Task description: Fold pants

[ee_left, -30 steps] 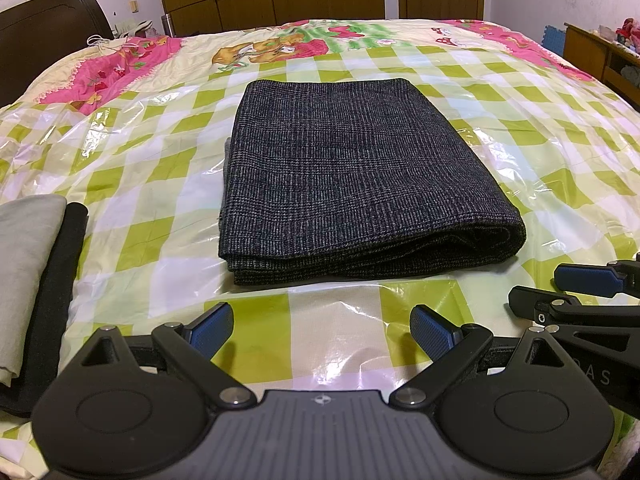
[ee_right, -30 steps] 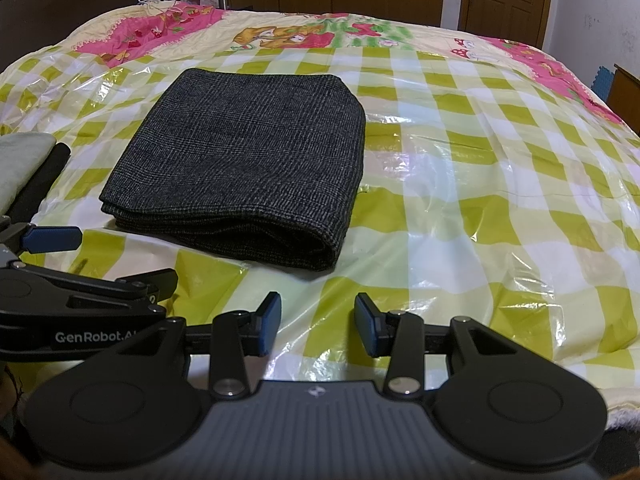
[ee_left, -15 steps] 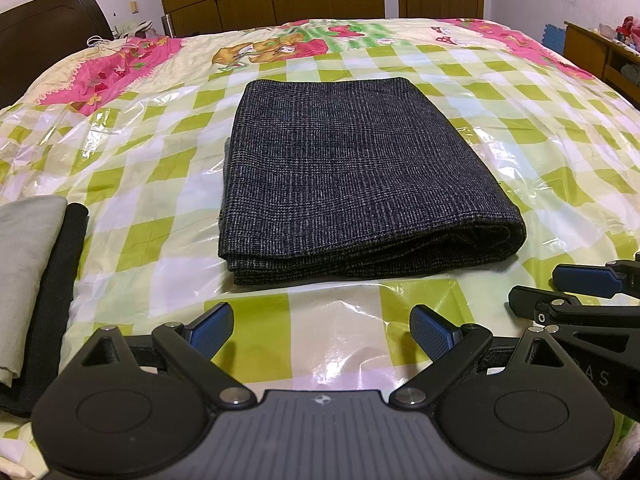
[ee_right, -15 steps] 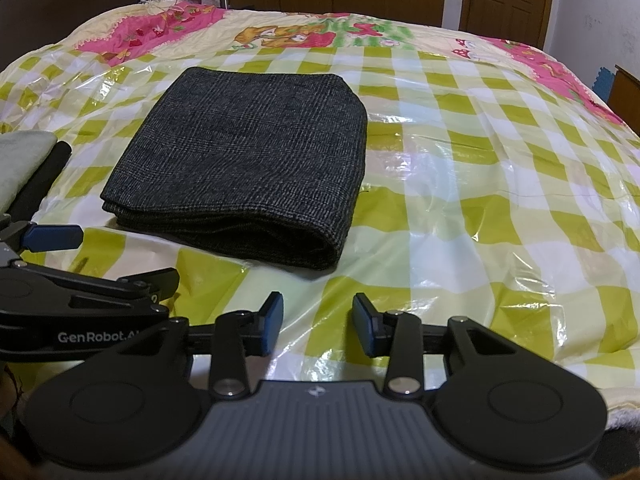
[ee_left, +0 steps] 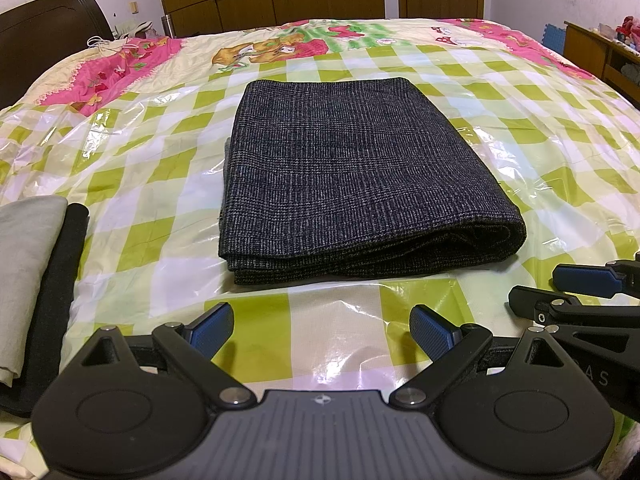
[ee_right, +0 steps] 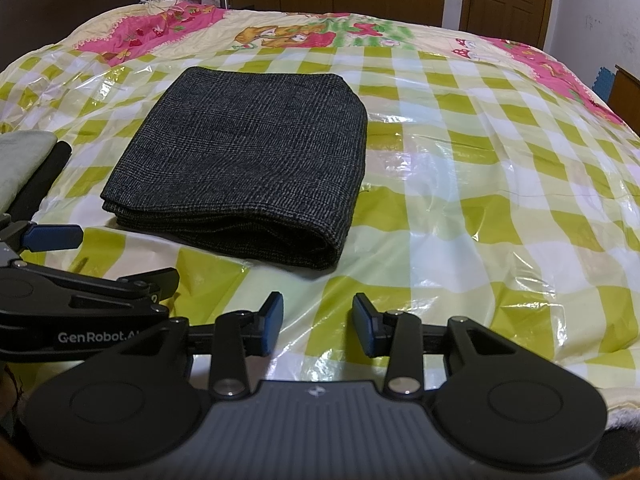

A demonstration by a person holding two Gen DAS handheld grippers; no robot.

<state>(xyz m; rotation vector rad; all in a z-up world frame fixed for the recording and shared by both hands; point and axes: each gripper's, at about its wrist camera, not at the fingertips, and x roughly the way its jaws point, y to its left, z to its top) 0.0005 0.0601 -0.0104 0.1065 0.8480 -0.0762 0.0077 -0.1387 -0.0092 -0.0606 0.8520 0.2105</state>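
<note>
Charcoal checked pants point(ee_left: 356, 176), left wrist view: folded into a flat rectangle mid-bed point(ee_left: 540, 128), unmoved over the last second; left claw point(ee_left: 322, 326) spread wide, empty, short of the near edge. Right wrist view: right claw point(ee_right: 318, 322) partly parted, empty, clear of the cloth; folding looks complete.

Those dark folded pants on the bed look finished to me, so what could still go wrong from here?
Mostly small things, I would guess. The folded pants lie on a glossy plastic sheet, so a nudge from the open left gripper or the open right gripper could slide the whole bundle. The layered near edge looks loose, and a fingertip catching it might pull a layer out. The grey and black folded clothes are close beside the left gripper and could be bumped.
</note>
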